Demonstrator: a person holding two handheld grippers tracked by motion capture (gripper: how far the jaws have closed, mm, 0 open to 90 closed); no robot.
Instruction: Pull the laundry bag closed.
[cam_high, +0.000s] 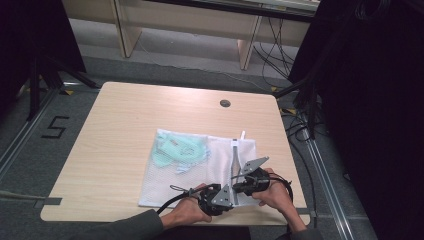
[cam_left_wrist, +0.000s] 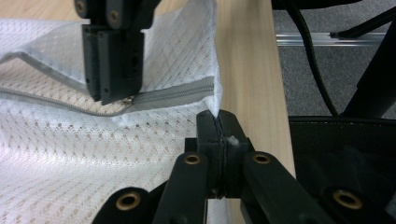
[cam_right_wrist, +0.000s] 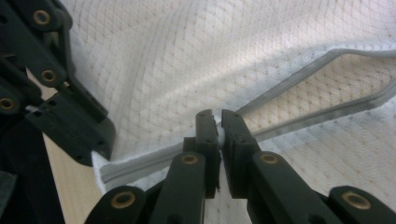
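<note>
Risk: slider pull slips. White mesh laundry bag (cam_high: 200, 167) lies at the surface's (cam_high: 120, 130) near-right corner. Right tool (cam_right_wrist: 219, 122) pinches the grey zipper's (cam_left_wrist: 177, 95) slider; left tool (cam_left_wrist: 218, 122) clamps the bag's corner. Loose corner means bunched mesh and a jam.

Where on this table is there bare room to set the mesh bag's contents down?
The bare table left of the mesh bag is widest. A free band runs behind the bag, around the round grommet. It is crowded at the near right corner, where the left gripper and right gripper pinch the bag.
</note>
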